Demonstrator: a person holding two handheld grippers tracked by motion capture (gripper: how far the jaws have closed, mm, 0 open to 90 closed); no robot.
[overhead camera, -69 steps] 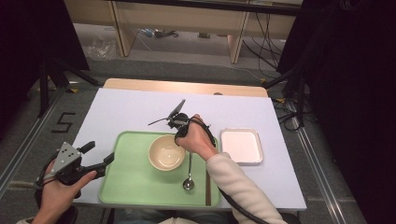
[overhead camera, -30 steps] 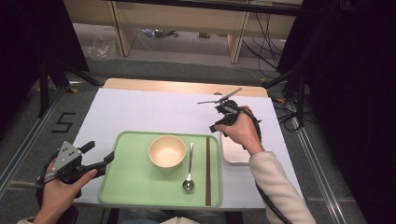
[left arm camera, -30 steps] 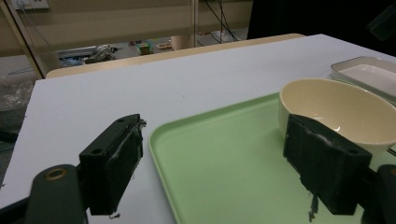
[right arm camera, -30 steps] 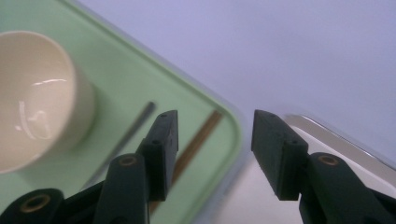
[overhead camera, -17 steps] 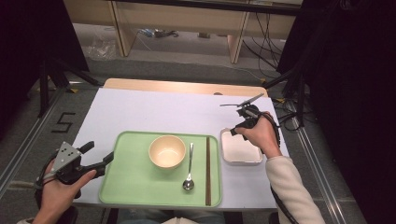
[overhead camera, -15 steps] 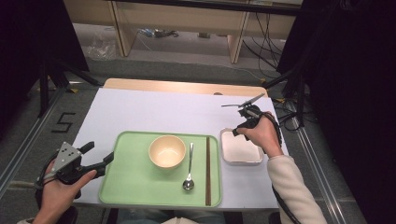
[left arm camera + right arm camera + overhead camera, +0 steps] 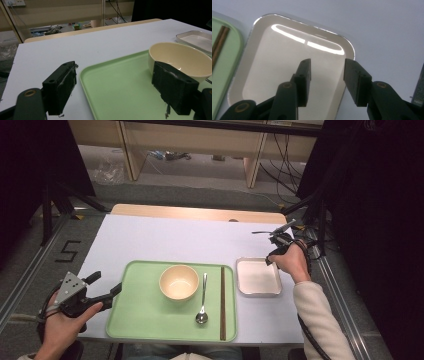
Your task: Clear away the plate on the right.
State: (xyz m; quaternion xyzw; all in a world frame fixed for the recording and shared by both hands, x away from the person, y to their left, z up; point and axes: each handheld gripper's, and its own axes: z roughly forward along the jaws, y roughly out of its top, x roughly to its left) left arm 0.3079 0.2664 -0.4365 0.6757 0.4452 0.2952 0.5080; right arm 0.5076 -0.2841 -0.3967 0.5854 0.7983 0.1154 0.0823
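Note:
A shallow white dish [image 7: 257, 277] lies on the white table just right of a green tray [image 7: 145, 320]. My right gripper [image 7: 270, 258] hangs over the dish's right rim. In the right gripper view its jaws [image 7: 327, 75] straddle that rim of the dish [image 7: 274, 62], one inside and one outside, and have just been closing, with a gap still showing at the pads. On the tray sit a cream bowl [image 7: 178, 282], a spoon [image 7: 202, 305] and brown chopsticks [image 7: 222, 302]. My left gripper [image 7: 106, 283] stands open at the tray's left edge, its jaws [image 7: 115, 87] empty before the bowl [image 7: 180, 57].
The table's wooden far edge [image 7: 200, 213] runs along the back. A dark frame and cables [image 7: 310, 220] stand close to the right hand. The tray's near-left part [image 7: 112, 100] is bare. The chopsticks [image 7: 219, 42] lie left of the dish.
My right hand has travelled right from above the bowl to the white dish and sunk toward its right rim, jaws narrower. The left hand has kept still.

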